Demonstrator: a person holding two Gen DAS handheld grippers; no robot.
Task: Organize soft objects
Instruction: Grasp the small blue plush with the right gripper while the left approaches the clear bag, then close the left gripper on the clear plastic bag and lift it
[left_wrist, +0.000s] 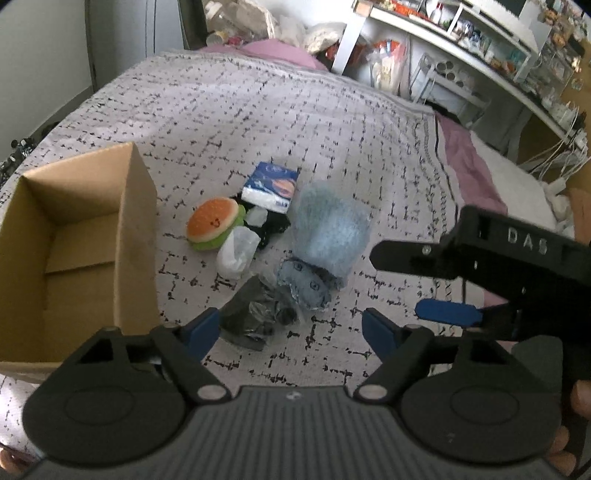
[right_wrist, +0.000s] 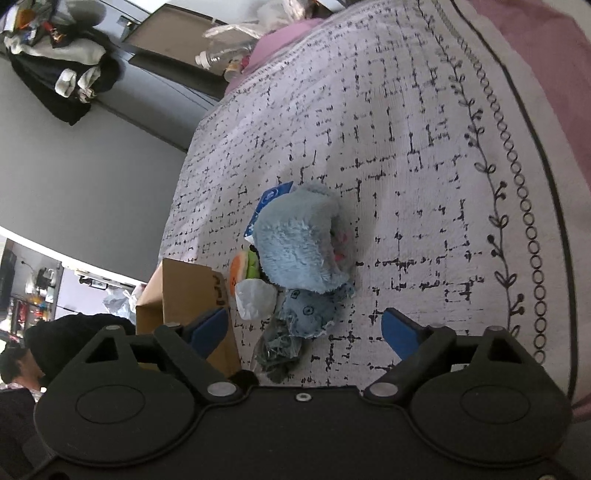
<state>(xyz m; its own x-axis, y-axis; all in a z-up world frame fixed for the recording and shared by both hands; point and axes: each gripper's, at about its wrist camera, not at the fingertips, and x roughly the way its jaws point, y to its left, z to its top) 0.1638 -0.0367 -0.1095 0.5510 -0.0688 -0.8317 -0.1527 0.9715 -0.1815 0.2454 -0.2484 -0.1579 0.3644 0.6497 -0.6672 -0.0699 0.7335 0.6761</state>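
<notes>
Left hand-held gripper (left_wrist: 290, 330), blue-padded jaws apart and empty, points down at a cluster of soft things on the grid-patterned white bedspread (left_wrist: 258, 122). Nearest, just ahead and between its fingers, lies a crumpled dark plastic bag (left_wrist: 255, 314); touching it beyond are a blue denim pouch (left_wrist: 303, 288) and a fluffy light-blue plush slipper (left_wrist: 328, 229). An open brown cardboard box (left_wrist: 74, 236) stands toward the bed's left edge. Right hand-held gripper (right_wrist: 304, 330), also apart and empty, approaches from the right, the cluster straight ahead; the left appears nearer the bag.

Left gripper (left_wrist: 291, 328) and right gripper (right_wrist: 304, 330), fingers spread, tilted downward, empty.
</notes>
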